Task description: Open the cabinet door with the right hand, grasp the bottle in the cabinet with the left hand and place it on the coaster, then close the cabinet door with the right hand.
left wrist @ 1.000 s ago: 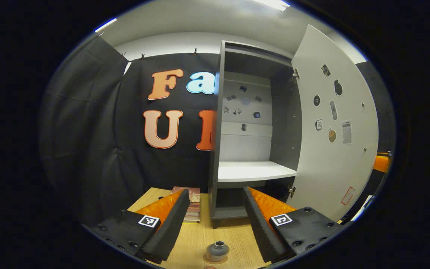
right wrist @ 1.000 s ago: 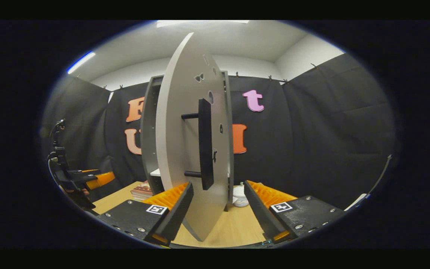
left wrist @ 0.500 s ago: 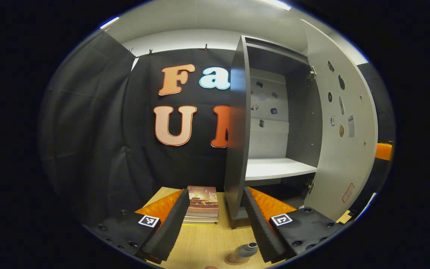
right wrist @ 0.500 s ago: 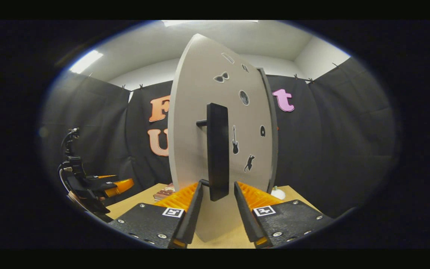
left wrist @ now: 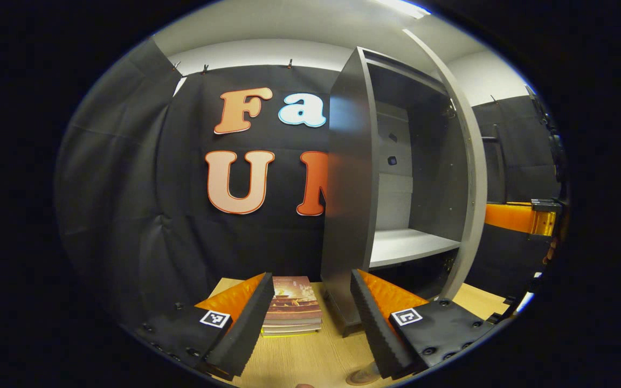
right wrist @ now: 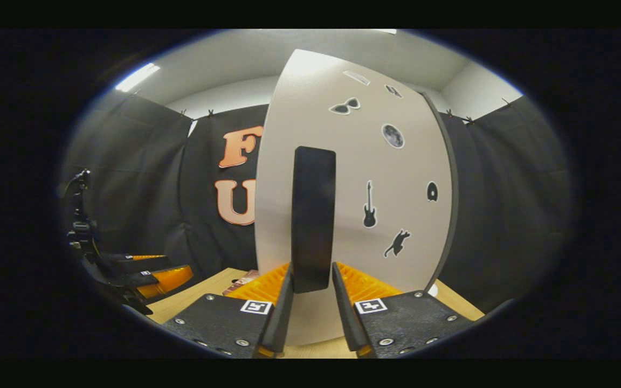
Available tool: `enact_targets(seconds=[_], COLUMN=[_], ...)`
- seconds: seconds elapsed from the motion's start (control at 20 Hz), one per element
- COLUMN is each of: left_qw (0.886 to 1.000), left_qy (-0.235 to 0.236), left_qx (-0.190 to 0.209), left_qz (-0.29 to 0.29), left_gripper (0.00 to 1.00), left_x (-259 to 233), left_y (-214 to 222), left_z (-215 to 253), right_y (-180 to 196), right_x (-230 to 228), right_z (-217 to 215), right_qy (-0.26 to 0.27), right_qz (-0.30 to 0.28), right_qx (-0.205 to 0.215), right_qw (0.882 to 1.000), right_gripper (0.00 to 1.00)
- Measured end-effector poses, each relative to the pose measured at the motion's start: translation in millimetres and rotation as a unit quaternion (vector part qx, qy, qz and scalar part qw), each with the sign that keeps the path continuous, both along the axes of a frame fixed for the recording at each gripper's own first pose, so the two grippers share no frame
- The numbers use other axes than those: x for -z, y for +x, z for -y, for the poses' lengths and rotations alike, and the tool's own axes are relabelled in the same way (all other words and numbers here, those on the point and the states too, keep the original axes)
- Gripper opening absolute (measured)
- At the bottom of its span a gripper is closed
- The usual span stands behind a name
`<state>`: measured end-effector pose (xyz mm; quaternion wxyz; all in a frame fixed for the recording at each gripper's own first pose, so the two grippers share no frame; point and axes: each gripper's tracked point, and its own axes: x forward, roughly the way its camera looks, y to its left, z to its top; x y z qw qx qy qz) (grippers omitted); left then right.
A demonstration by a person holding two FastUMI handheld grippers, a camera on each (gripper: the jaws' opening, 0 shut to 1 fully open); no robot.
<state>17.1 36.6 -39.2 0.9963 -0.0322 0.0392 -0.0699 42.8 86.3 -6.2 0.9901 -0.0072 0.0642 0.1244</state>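
The right gripper (right wrist: pixel 307 302) clamped the black bar handle (right wrist: pixel 313 218) of the pale grey cabinet door (right wrist: pixel 386 215). The left gripper (left wrist: pixel 310 315) gaped wide above the light wooden table (left wrist: pixel 299 358); a stack of books (left wrist: pixel 291 312) lay ahead, and the bottle was hidden.

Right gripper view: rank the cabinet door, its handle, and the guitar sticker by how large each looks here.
1. Cabinet door, largest by far.
2. Handle; it stands nearer the camera than the door face, so it looks bigger than it is.
3. Guitar sticker, smallest.
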Motion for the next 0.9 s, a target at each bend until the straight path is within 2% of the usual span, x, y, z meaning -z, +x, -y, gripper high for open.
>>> enact_targets(seconds=[0.05, 0.25, 0.65, 0.7, 0.8, 0.9], left_qw=[1.0, 1.0, 0.999, 0.999, 0.999, 0.998], left_qy=[-0.002, -0.002, -0.029, -0.03, -0.029, -0.026], left_qx=[0.006, -0.003, -0.034, -0.038, -0.045, -0.051], left_qz=[0.005, 0.017, 0.008, 0.006, 0.003, 0.002], left_gripper=[0.93, 0.93, 0.93, 0.93, 0.93, 0.94], left_x=[-1.8, -4.9, -1.0, 0.5, 1.1, 1.3], left_y=[3.1, 14.2, 16.8, 17.5, 20.3, 23.1], left_z=[-2.2, -14.9, -23.4, -23.7, -24.0, -22.7], right_y=[6.3, 23.5, 57.0, 60.1, 66.8, 71.3], right_x=[0.1, 3.5, 12.9, 13.3, 13.4, 15.2], right_z=[-5.0, -18.4, -35.2, -36.8, -38.2, -42.9], right_qy=[-0.001, 0.009, 0.03, 0.031, 0.029, 0.02], right_qz=[-0.001, -0.013, -0.008, -0.008, -0.008, -0.005], right_qx=[0.006, 0.009, -0.019, -0.025, -0.031, -0.032], right_qw=[1.0, 1.0, 0.999, 0.999, 0.999, 0.999], right_gripper=[0.35, 0.36, 0.36, 0.31, 0.36, 0.36])
